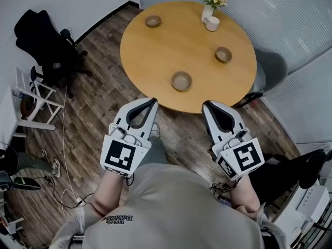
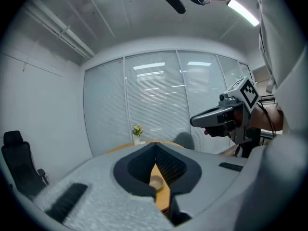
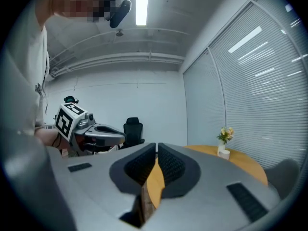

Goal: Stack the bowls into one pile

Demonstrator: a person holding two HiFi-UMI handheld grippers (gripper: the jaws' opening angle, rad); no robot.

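Three brown bowls sit apart on the round wooden table (image 1: 155, 51): one at the far left (image 1: 153, 21), one at the right (image 1: 223, 54), one near the front edge (image 1: 181, 80). My left gripper (image 1: 153, 100) and right gripper (image 1: 205, 103) hover side by side just short of the table's near edge, both shut and holding nothing. In the left gripper view the jaws (image 2: 155, 146) meet at the tip, and the near bowl (image 2: 156, 181) shows through the gap below them. The right gripper's jaws (image 3: 157, 147) are also closed together over the table edge.
A vase of flowers (image 1: 209, 9) and a white cup (image 1: 211, 23) stand at the table's far side. A grey chair (image 1: 270, 69) is tucked in at the right, a black office chair (image 1: 46, 45) and a white rack (image 1: 31, 95) at the left. Cables (image 1: 62, 154) lie on the wooden floor.
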